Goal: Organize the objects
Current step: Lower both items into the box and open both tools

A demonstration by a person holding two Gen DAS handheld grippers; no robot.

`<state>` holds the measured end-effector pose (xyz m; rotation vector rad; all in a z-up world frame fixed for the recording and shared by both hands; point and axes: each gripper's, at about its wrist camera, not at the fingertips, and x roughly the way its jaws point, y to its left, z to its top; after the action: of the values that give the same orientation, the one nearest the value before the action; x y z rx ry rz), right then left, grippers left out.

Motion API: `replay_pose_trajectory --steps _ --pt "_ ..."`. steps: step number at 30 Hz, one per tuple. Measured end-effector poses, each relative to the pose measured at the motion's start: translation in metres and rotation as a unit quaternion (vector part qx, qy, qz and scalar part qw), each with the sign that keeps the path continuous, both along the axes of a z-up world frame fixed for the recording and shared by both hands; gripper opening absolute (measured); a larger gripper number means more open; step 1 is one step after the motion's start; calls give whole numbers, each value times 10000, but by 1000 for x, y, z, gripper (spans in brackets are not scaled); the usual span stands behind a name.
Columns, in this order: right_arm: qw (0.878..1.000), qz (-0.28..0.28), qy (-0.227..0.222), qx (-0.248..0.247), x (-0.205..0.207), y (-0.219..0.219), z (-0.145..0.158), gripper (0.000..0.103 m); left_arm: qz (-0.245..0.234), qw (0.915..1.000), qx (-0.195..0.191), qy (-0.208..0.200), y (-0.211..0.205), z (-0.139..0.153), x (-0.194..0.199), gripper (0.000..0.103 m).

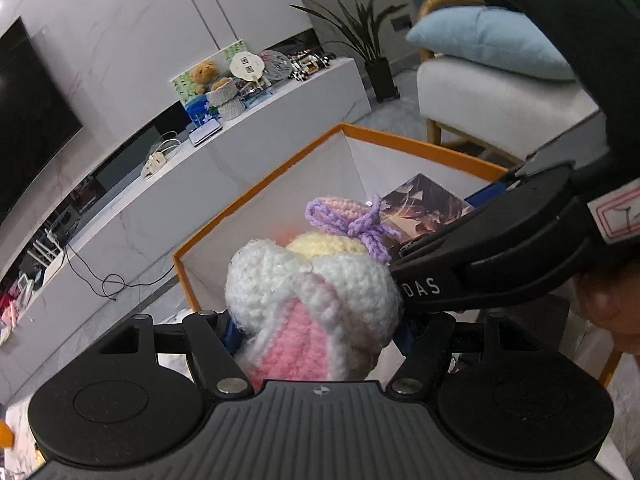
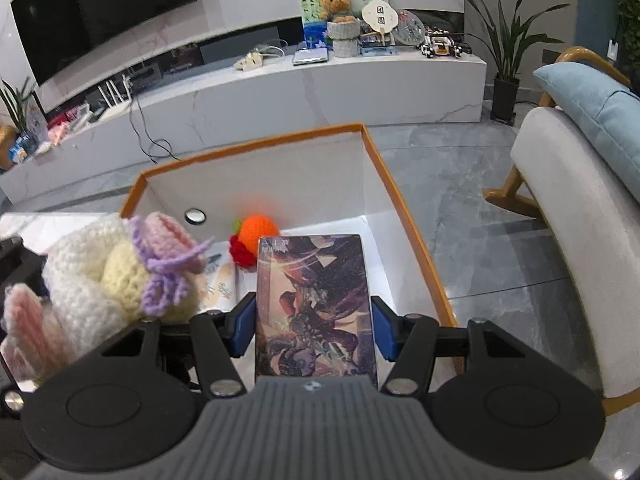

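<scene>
Right gripper (image 2: 314,330) grips illustrated box (image 2: 314,304); "DAS" printed alongside.

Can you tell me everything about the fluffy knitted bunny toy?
The bunny toy looks crocheted from soft yarn: a white body, a pale yellow part, floppy ears that are pink inside with white edges, and a purple bow tied around a pink tuft. The left claw is shut on it, holding it up at the near edge of the orange-rimmed white box. Its face is not visible.
</scene>
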<state>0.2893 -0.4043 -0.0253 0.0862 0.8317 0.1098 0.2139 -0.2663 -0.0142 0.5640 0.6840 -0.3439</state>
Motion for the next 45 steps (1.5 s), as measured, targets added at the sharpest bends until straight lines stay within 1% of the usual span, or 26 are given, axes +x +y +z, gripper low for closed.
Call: replay_pose_trajectory --steps 2,5,8,15,16,18,20,22,24,29,32,37,45 --pt "10000 5 4 -69 -1 1 0 60 -7 10000 41 60 -2 -3 2 81" --pt "9999 -24 8 -130 0 1 -1 60 -14 9999 139 44 -5 -5 4 82" --pt "9998 -26 6 -190 1 3 -2 60 0 9999 145 83 -5 -6 6 86" --pt "9997 -71 -1 -231 1 3 -3 61 59 9998 153 113 -4 -7 8 89" --pt "9997 -103 -41 -218 0 2 -2 62 63 9998 164 106 -4 -6 8 89" --pt "9996 -182 -103 -195 -2 1 -1 67 65 9998 194 69 -4 -6 8 91" --pt "9995 -212 -143 -173 -3 0 0 68 73 9997 221 47 -4 -5 8 93" --pt "9995 -226 -159 -151 -3 -1 1 68 85 9997 232 34 -4 -5 8 93" --pt "9995 -221 -177 -149 -4 0 3 68 121 9998 183 35 -3 -3 8 93" --pt "9995 -191 -239 -79 -4 0 7 69 218 9997 -110 82 4 4 8 94" --pt "9994 -169 -288 -16 -6 0 10 70 206 9995 -221 74 7 8 7 94" --pt "9993 -135 -354 21 -7 1 13 72 220 9990 -373 -128 9 19 2 95" --pt "9981 -161 -540 254 -12 -3 22 75 331 9972 -605 -290 21 29 -2 95"
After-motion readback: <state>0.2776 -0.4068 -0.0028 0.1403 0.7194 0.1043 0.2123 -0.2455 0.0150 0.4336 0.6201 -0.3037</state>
